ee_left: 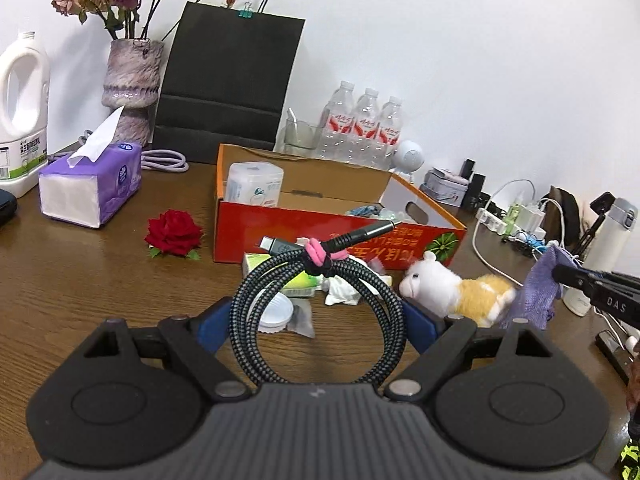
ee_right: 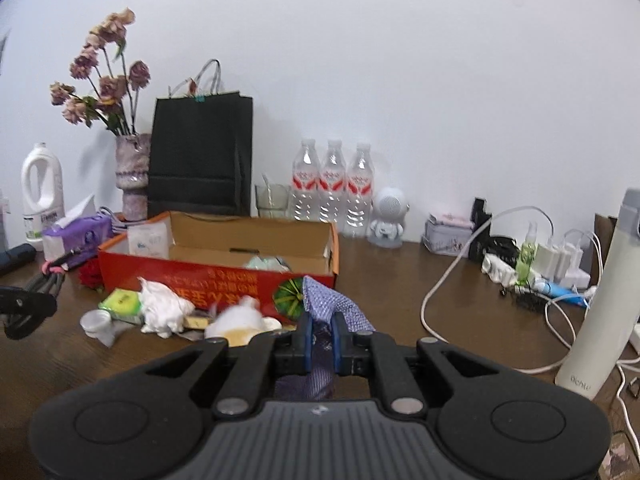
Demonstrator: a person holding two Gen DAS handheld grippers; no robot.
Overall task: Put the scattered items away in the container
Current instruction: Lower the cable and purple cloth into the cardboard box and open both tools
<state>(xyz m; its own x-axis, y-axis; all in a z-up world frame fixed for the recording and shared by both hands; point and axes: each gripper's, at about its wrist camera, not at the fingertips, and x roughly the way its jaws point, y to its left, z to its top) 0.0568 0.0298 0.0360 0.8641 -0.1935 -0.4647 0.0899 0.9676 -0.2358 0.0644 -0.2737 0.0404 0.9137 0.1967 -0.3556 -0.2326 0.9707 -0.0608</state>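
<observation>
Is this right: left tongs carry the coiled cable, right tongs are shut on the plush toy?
Not quite. The right tongs are shut on the purple cloth, as the right wrist view shows; the plush toy lies on the table before the red box. The left tongs do carry the coiled cable.

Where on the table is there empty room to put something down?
Bare wood lies left of the red rose, in front of the tissue pack, and between the red box and the white charger cable. It is crowded in front of the box, around the plush toy and crumpled tissue.
</observation>
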